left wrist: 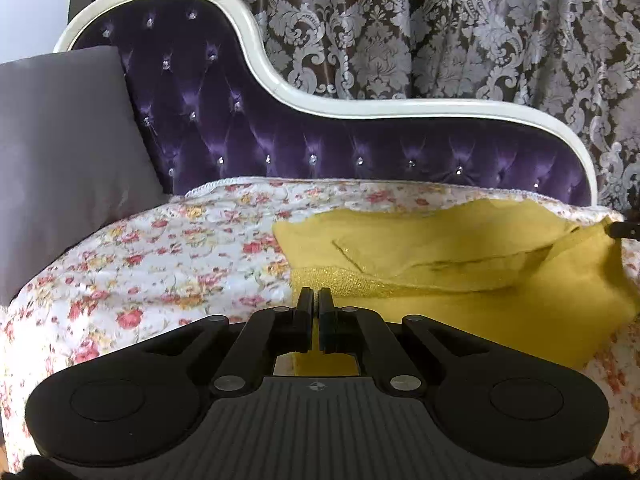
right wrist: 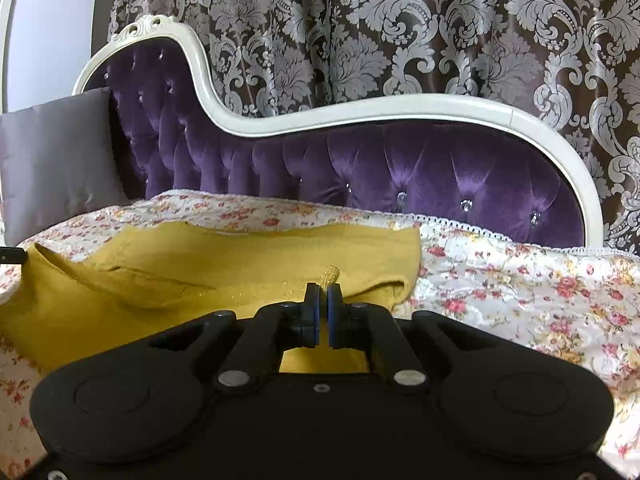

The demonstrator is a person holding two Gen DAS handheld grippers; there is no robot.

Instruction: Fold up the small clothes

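1. Nearest the lens in the left view is the left gripper (left wrist: pixel 315 300), its jaws drawn narrow on the near hem of the garment (left wrist: pixel 460 252); yellow cloth shows between and behind the fingers, so I judge it pinched there.
2. The right gripper (right wrist: pixel 323 294) sits the same way in its own view: jaws nearly together, with a gold, glittery bit of trim (right wrist: pixel 330 274) sticking up just past the tips. It looks clamped on that edge of the garment (right wrist: pixel 240 256).
3. The garment is a small mustard-yellow piece with a sparkly gold band along its near side. It lies on the floral cover (left wrist: pixel 160 248) of the sofa (left wrist: pixel 360 152), right of centre in the left view and left of centre in the right, so the two grippers hold its near edge at opposite ends.
4. A grey cushion (left wrist: pixel 60 160) leans at the far left, well apart from the cloth; a patterned curtain (left wrist: pixel 480 40) hangs behind.
5. The cloth is already partly doubled, one layer rumpled over another, its far edge ragged.
6. Step in hand, as I read it: both near corners are gripped, ready for a fold.
7. The next move calls for lifting both ends evenly and carrying the near edge towards the far edge, keeping the cloth taut between the grippers so the layers do not bunch.
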